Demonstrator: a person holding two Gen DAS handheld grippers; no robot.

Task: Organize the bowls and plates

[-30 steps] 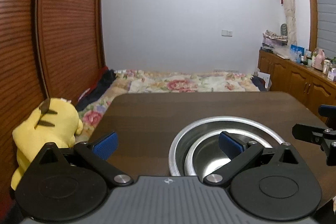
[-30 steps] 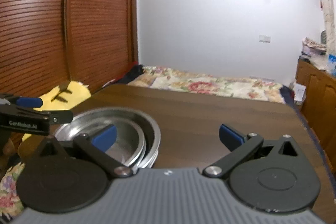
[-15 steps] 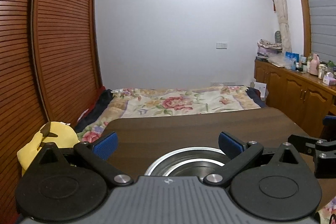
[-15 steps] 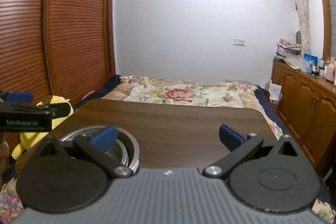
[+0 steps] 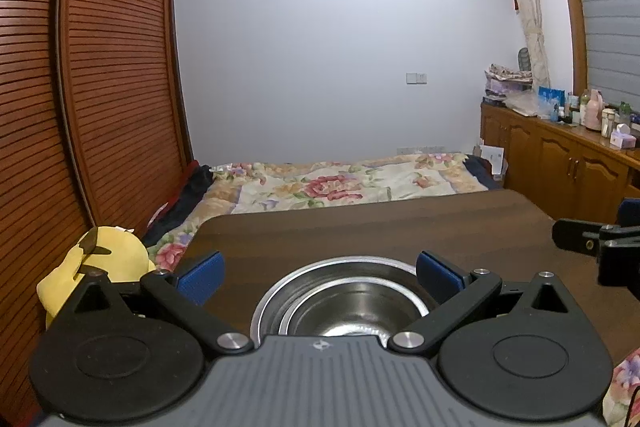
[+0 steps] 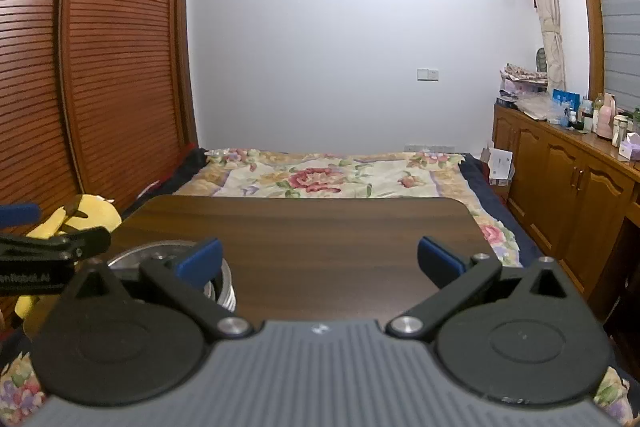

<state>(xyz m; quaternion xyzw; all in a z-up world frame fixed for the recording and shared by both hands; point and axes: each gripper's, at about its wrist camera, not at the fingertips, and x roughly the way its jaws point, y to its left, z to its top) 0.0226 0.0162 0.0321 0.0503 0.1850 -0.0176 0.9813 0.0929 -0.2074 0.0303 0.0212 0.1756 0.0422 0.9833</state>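
Steel bowls (image 5: pixel 352 303): nested, shiny, on table (image 5: pixel 360 231), near edge. Left gripper (image 5: pixel 320 273) spread wide, empty, above them. Right gripper (image 6: pixel 318 259) likewise spread, empty; its view shows only their rim (image 6: pixel 224 291), left. Beyond: bed (image 6: pixel 320 179).

Dim, cool indoor light washes the pale back wall (image 5: pixel 320 39) evenly (no hard shadows). Fisheye bending bows the louvred doors (image 5: pixel 100 87) at the left edge; corners vignette black. The nested steel bowls (image 5: pixel 352 307) glint softly.
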